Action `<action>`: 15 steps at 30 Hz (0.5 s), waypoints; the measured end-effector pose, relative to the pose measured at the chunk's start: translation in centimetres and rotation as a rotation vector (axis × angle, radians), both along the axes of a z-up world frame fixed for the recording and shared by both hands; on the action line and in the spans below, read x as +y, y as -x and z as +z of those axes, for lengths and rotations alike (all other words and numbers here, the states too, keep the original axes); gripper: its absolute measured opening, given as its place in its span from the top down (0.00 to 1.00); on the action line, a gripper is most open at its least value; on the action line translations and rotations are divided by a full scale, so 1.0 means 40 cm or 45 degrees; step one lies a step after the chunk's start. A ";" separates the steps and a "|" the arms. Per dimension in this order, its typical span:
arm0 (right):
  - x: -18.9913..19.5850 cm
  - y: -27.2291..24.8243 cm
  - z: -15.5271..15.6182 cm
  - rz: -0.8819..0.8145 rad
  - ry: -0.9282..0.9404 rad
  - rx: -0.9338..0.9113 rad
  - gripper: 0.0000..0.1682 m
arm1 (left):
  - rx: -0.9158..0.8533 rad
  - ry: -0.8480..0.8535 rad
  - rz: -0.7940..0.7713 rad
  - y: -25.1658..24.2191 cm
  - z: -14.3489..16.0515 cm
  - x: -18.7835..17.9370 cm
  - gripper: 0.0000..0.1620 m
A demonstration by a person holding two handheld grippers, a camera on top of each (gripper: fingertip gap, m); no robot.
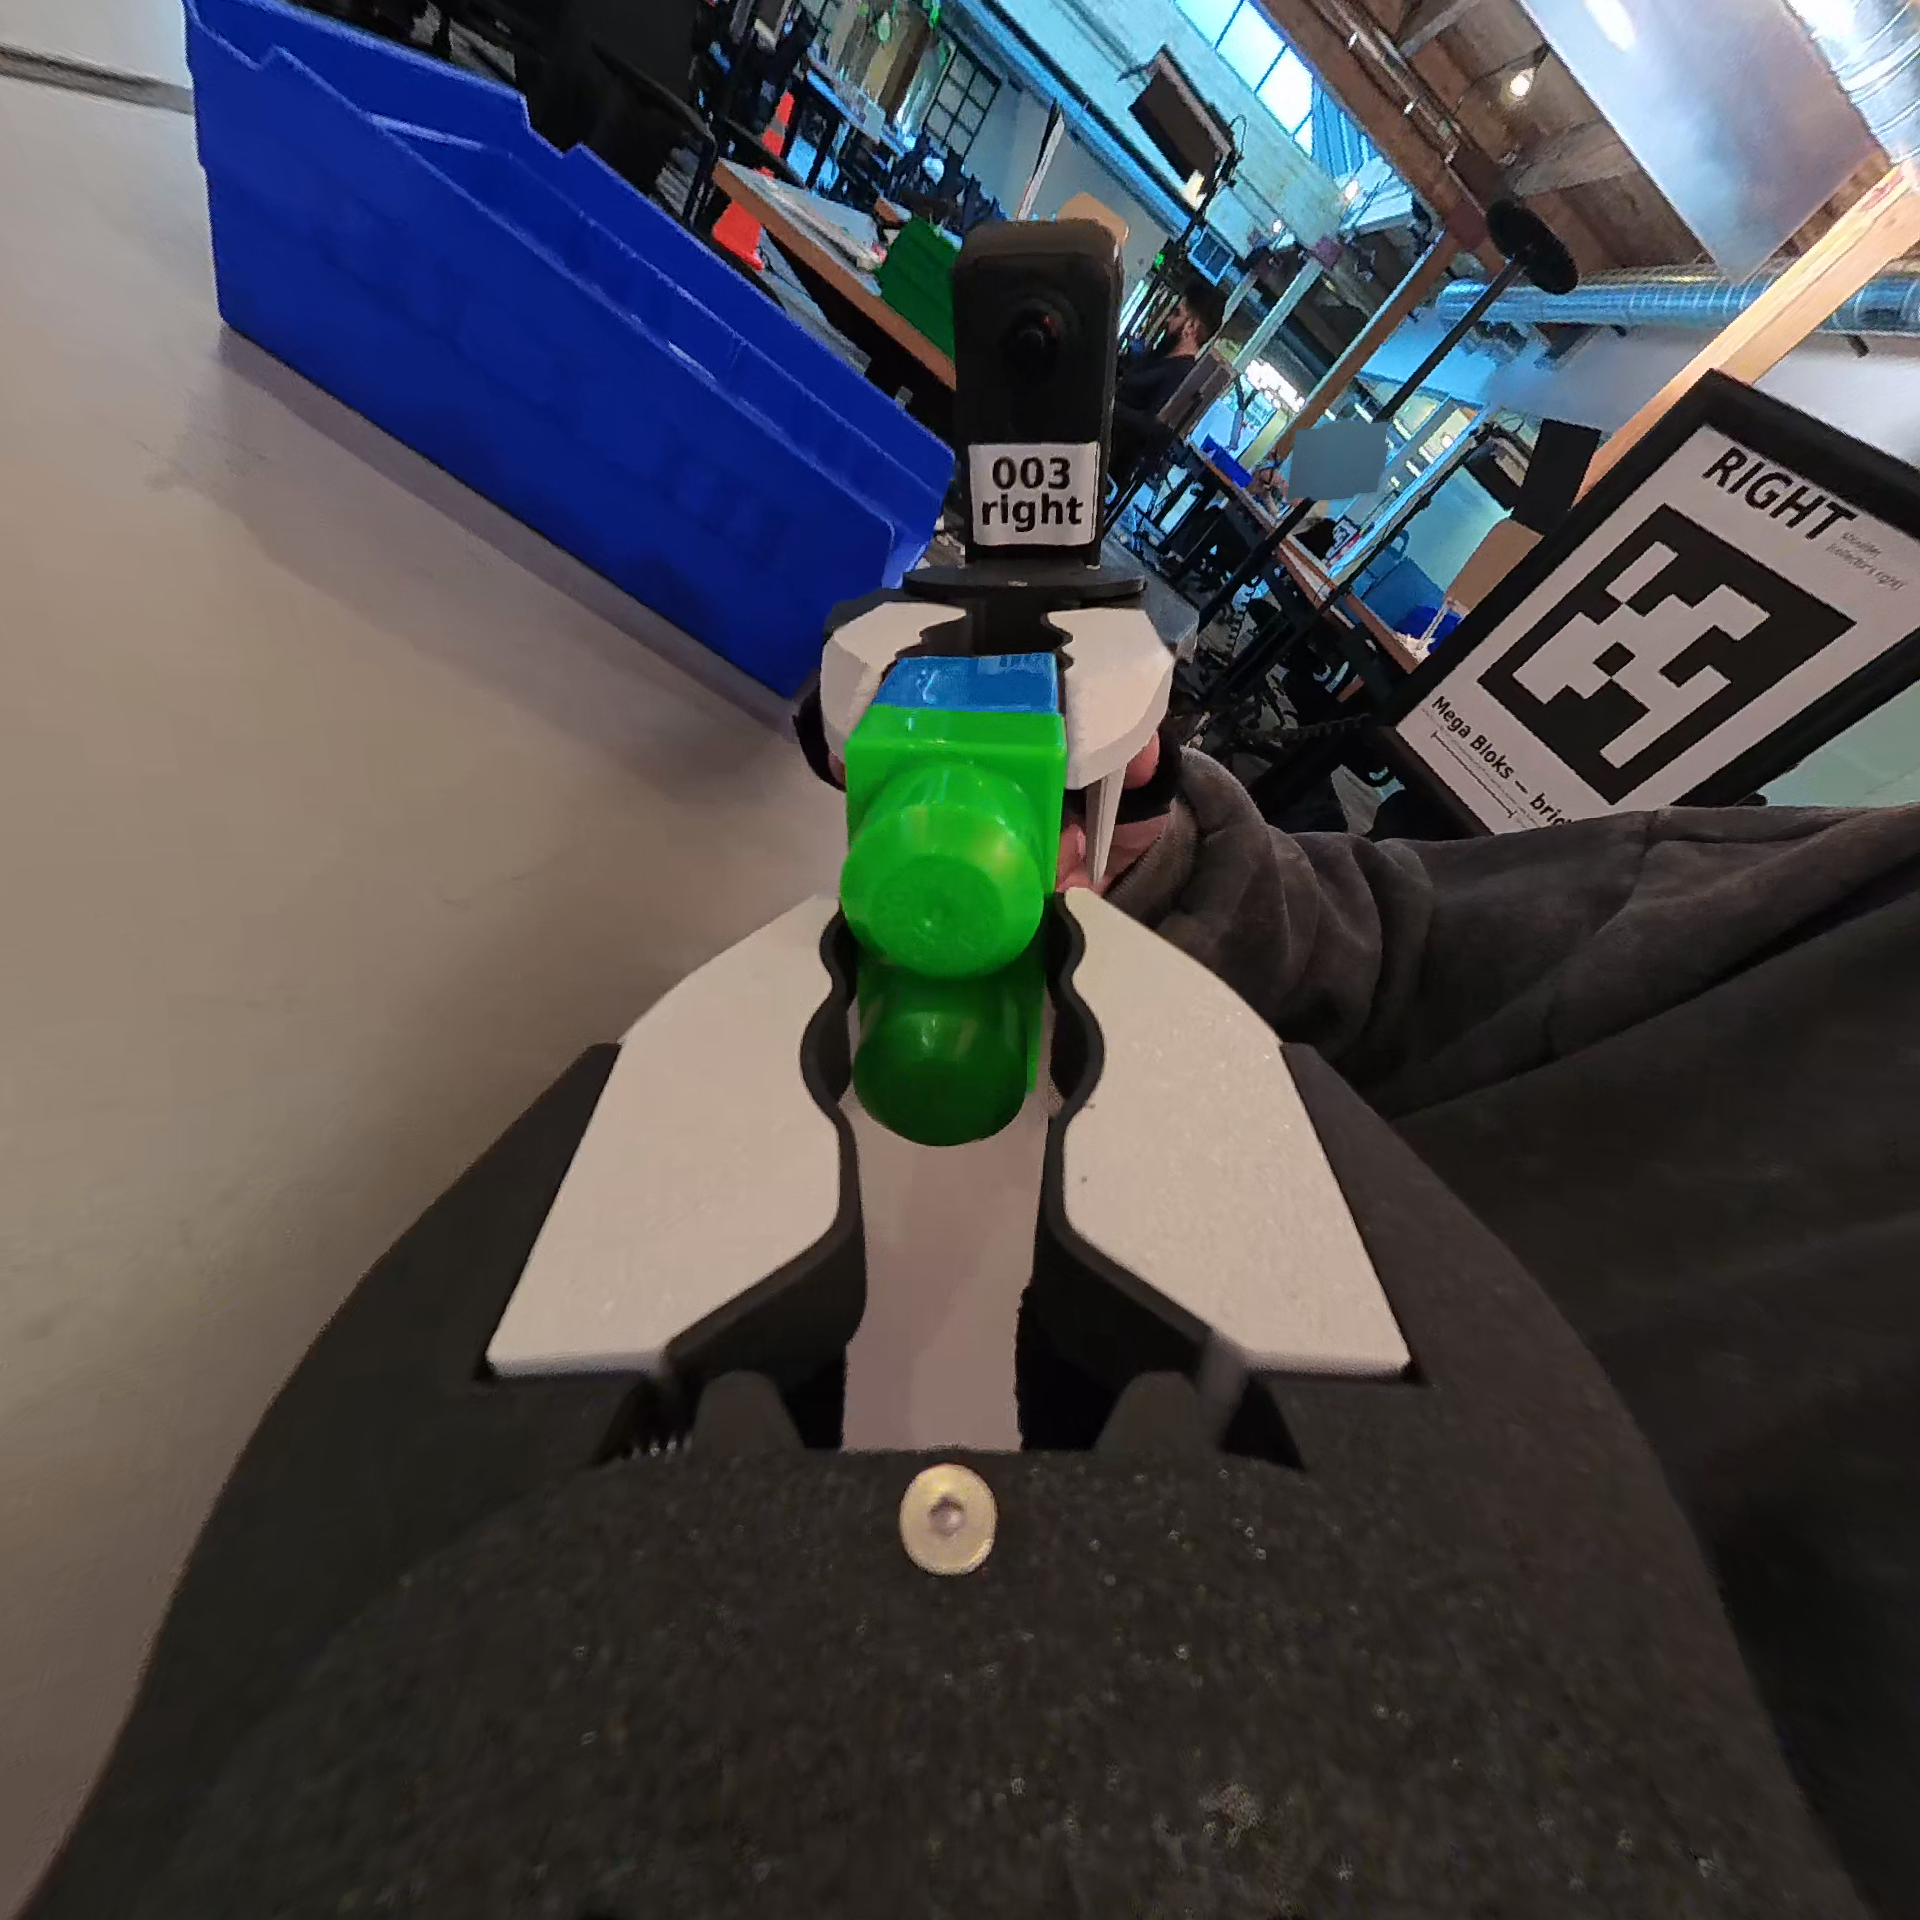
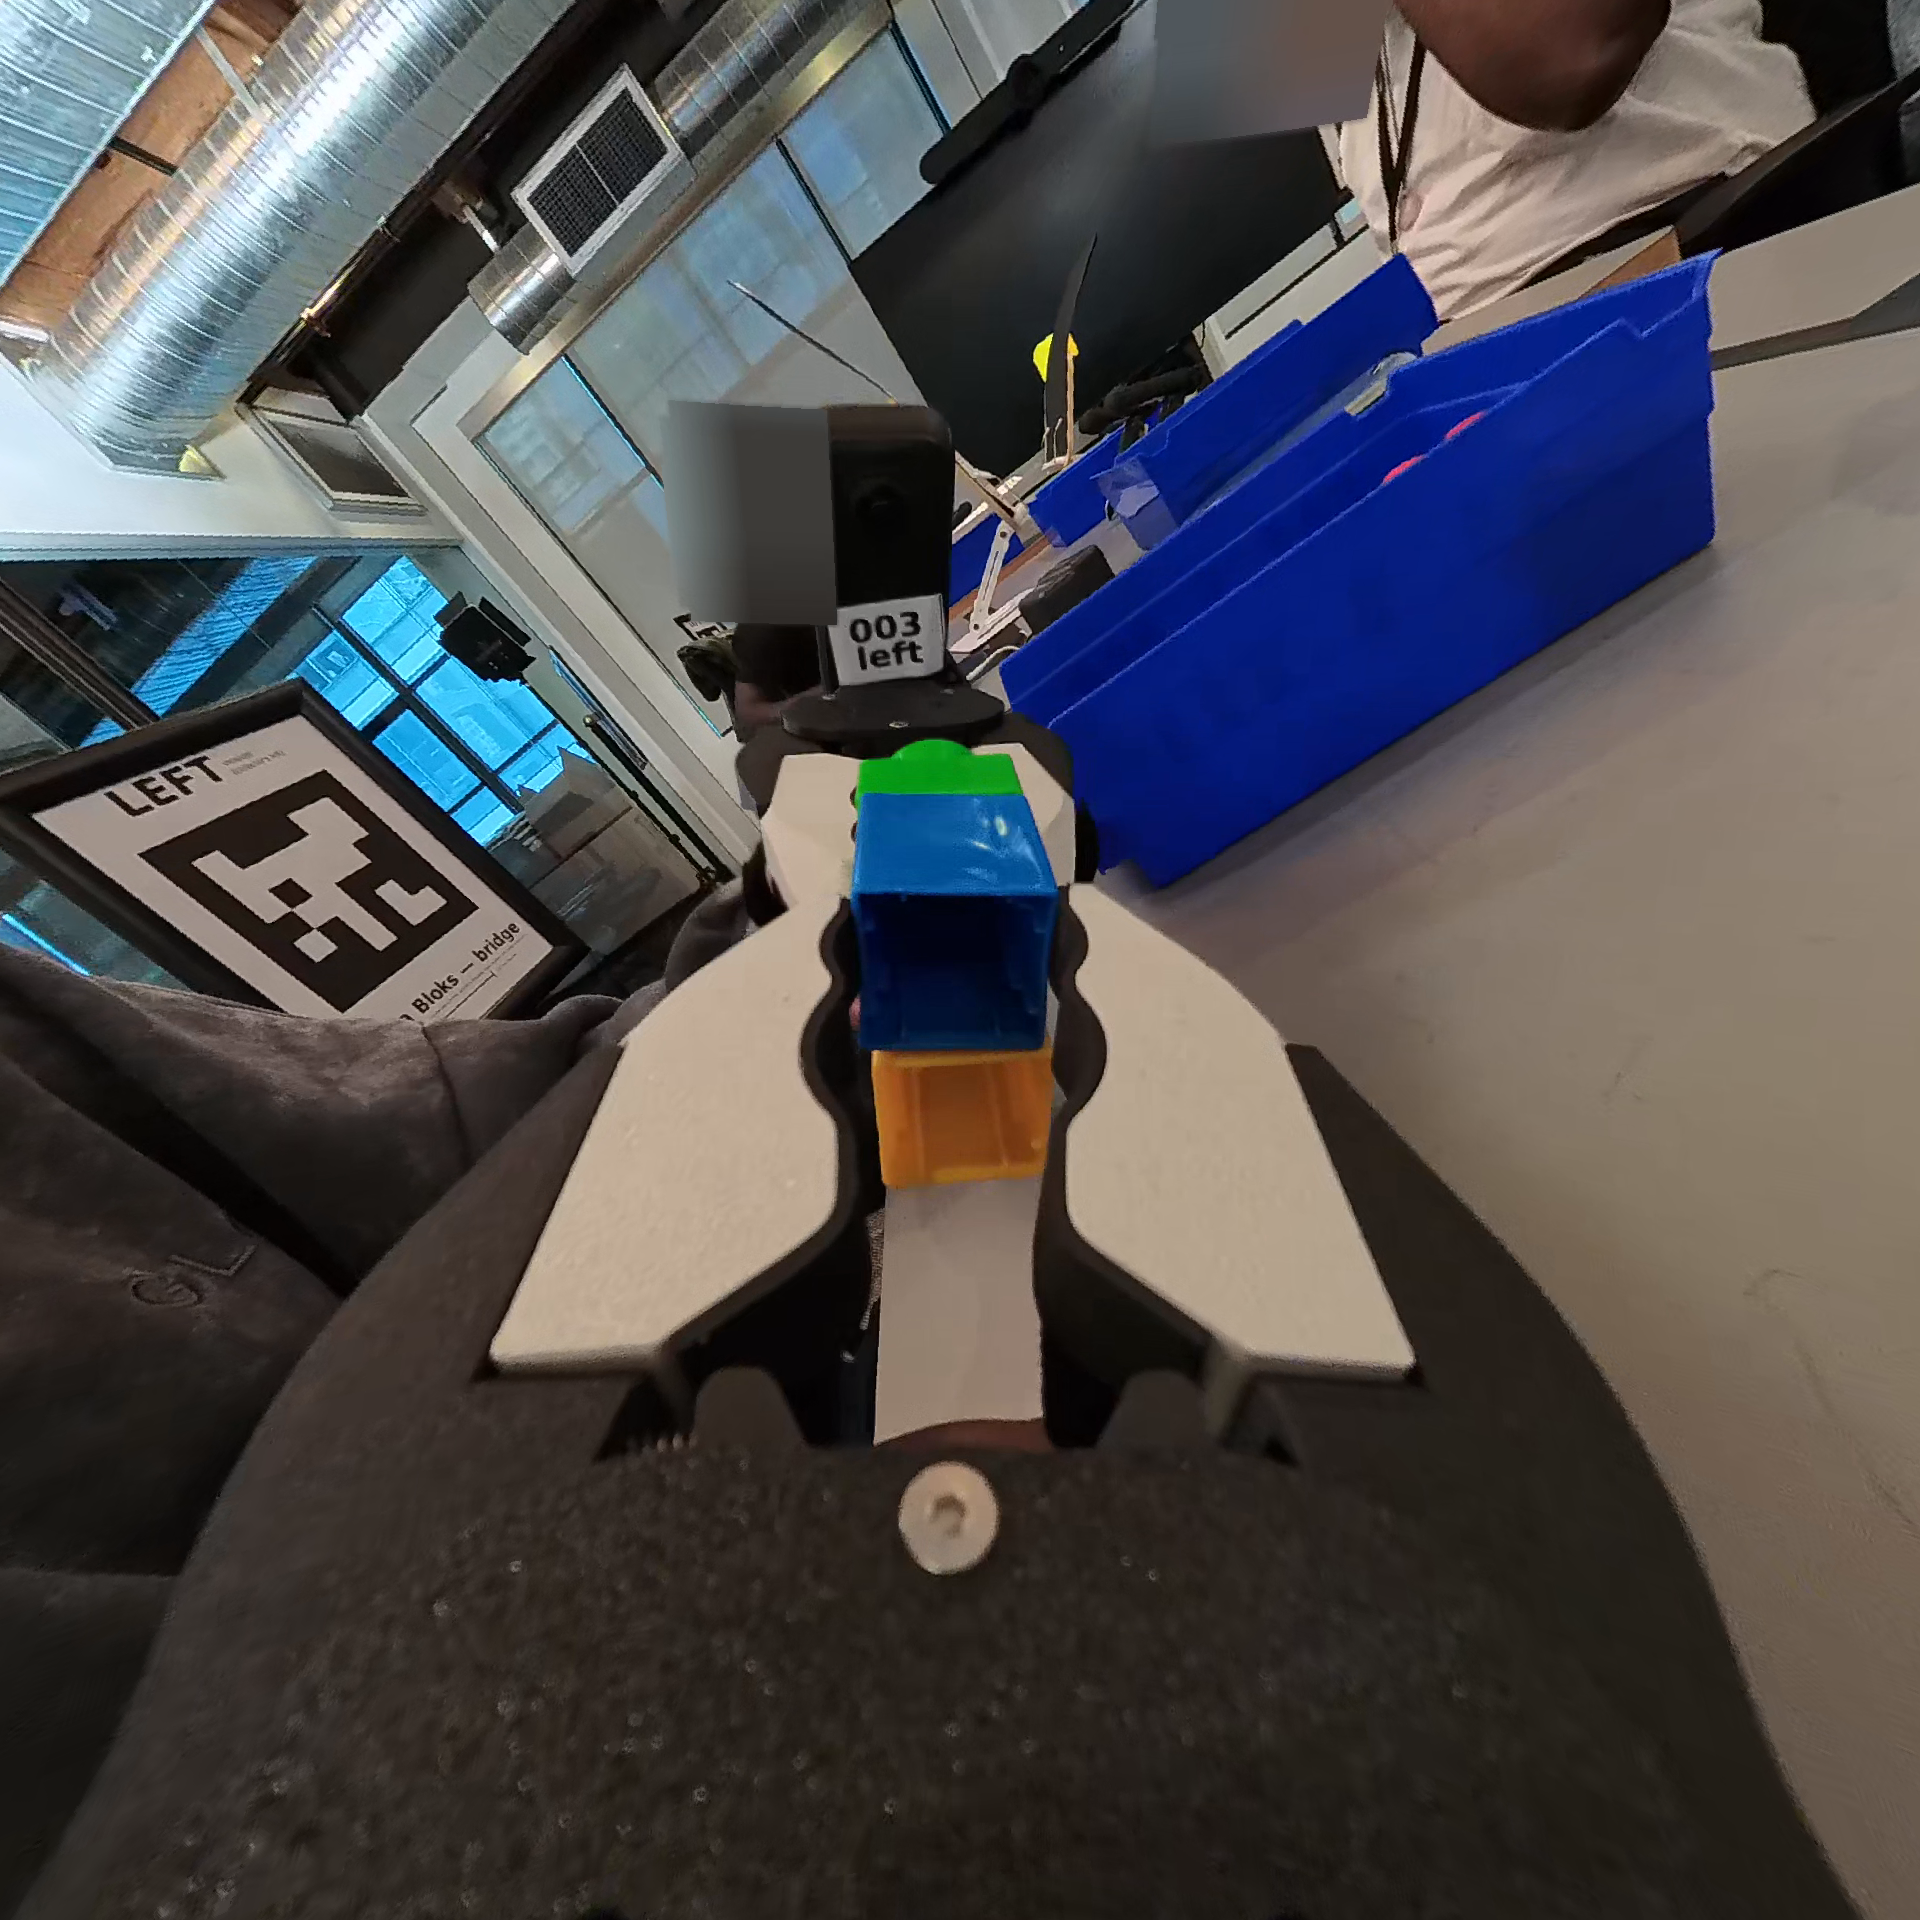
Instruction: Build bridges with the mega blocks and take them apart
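Green block [image 1: 951,821] sits pinched in the left gripper [image 1: 945,935]; the right gripper [image 2: 951,966] squeezes the joined blue block [image 2: 951,914].

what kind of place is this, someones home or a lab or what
Probably a shared workshop or lab, not a home. Bare ducts run under an open ceiling, worktables stand in rows behind, and blue bins and a framed marker sign sit on the table.

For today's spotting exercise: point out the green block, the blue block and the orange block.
green block [image 1: 940,914]: left wrist view, stud end.
blue block [image 2: 951,914]: right wrist view, hollow underside.
orange block [image 2: 961,1117]: right wrist view, hollow underside.
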State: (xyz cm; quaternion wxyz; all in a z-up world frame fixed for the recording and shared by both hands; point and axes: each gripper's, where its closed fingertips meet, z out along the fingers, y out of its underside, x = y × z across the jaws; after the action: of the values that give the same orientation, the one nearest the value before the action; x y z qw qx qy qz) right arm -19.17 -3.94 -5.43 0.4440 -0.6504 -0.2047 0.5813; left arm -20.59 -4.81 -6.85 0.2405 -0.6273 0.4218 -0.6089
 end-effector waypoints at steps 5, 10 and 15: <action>-0.010 -0.012 0.012 0.014 -0.027 -0.029 0.80 | -0.069 -0.016 0.016 -0.004 0.021 -0.002 0.79; -0.010 -0.015 0.011 0.002 -0.022 -0.023 0.79 | -0.104 -0.029 0.033 -0.005 0.028 0.002 0.79; 0.002 -0.080 0.049 -0.053 -0.008 0.106 0.79 | -0.302 0.069 0.168 0.052 0.087 0.069 0.79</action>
State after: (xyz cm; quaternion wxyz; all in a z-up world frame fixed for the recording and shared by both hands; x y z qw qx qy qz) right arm -15.98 -3.84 -3.48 0.4662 -0.6285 -0.1744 0.5977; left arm -22.68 -2.05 -3.37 0.3110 -0.5836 0.3316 -0.6728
